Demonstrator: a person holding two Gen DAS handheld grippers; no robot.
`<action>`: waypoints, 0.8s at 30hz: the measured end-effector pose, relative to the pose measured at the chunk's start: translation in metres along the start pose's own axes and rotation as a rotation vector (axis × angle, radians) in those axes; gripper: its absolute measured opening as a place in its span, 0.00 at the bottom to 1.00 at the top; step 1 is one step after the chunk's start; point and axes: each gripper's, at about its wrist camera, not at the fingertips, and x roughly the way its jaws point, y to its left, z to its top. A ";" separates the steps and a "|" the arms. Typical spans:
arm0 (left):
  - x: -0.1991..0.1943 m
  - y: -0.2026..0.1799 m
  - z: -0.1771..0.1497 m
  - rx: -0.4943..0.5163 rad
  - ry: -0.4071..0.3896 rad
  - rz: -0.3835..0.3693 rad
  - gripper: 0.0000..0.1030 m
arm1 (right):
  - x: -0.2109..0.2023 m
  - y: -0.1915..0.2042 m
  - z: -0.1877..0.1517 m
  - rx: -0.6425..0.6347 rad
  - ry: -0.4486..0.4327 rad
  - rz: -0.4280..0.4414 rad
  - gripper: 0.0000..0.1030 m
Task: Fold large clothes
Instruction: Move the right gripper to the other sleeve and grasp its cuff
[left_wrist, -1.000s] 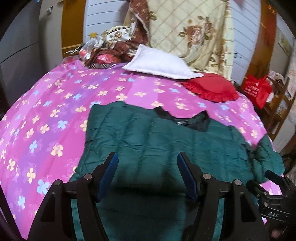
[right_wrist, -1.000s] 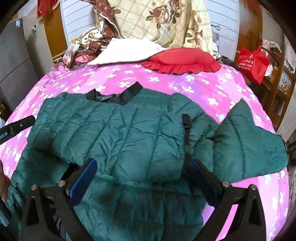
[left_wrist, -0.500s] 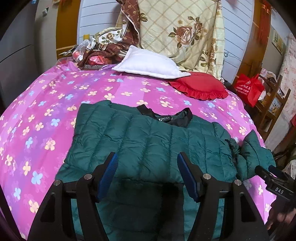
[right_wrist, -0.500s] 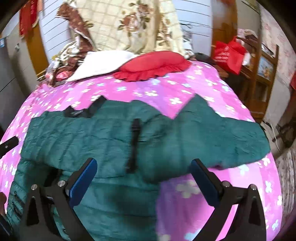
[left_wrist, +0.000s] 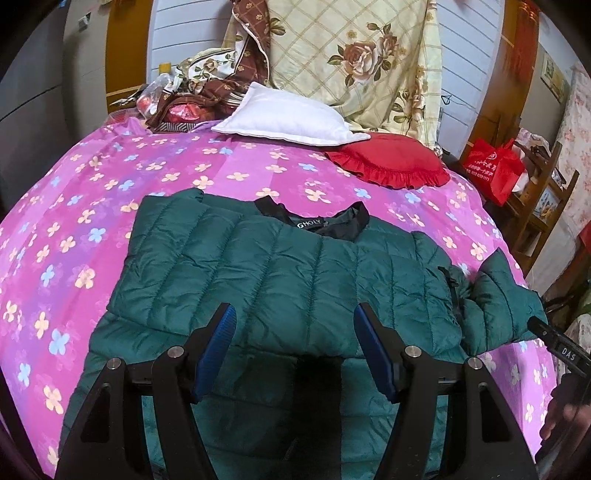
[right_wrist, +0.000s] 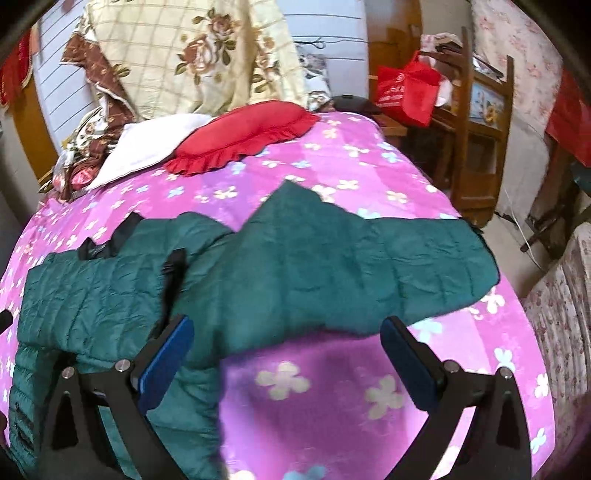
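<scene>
Legibly, white lettering reading "GHOLY" appears on the black collar (left_wrist: 325, 221) of the green quilted jacket (left_wrist: 280, 273); smaller print beside it cannot be read. A black part at the right edge of the left wrist view carries the white letters "DAS" (left_wrist: 567, 351). The red bag (left_wrist: 493, 171) on the wooden shelf unit (left_wrist: 543, 206) bears white printing that is too small to make out.

Left gripper (left_wrist: 295, 325): jaws spread wide, blue pads facing each other, nothing between them. It hangs above the lower back panel of the jacket, with no visible contact.

Right gripper (right_wrist: 286, 341): jaws likewise spread wide and empty. Its left finger (right_wrist: 166, 358) stands over the jacket's side seam; its right finger (right_wrist: 410, 363) stands over bare bedspread, just below the lower edge of the sleeve (right_wrist: 369, 258).

Jacket position: laid flat, back side up, on the pink flowered bedspread (left_wrist: 92, 221), collar toward the pillows. One sleeve is folded in over the back on the left side of the left wrist view. The other sleeve extends outward toward the bed's right edge (cuff nearly at the edge).

At the head of the bed, a white pillow (left_wrist: 291, 120) and a red ruffled cushion (left_wrist: 391, 164) rest side by side, with a rose-patterned quilt (left_wrist: 358, 62) piled behind them.
</scene>
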 end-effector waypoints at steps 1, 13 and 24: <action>0.001 -0.001 -0.001 -0.001 0.003 0.001 0.42 | 0.000 -0.005 0.000 0.007 -0.001 -0.005 0.99; 0.011 -0.009 -0.009 0.010 0.030 0.012 0.42 | 0.012 -0.072 0.006 0.113 -0.009 -0.087 0.99; 0.015 0.005 -0.009 -0.016 0.036 0.030 0.42 | 0.046 -0.153 0.010 0.272 0.031 -0.189 0.99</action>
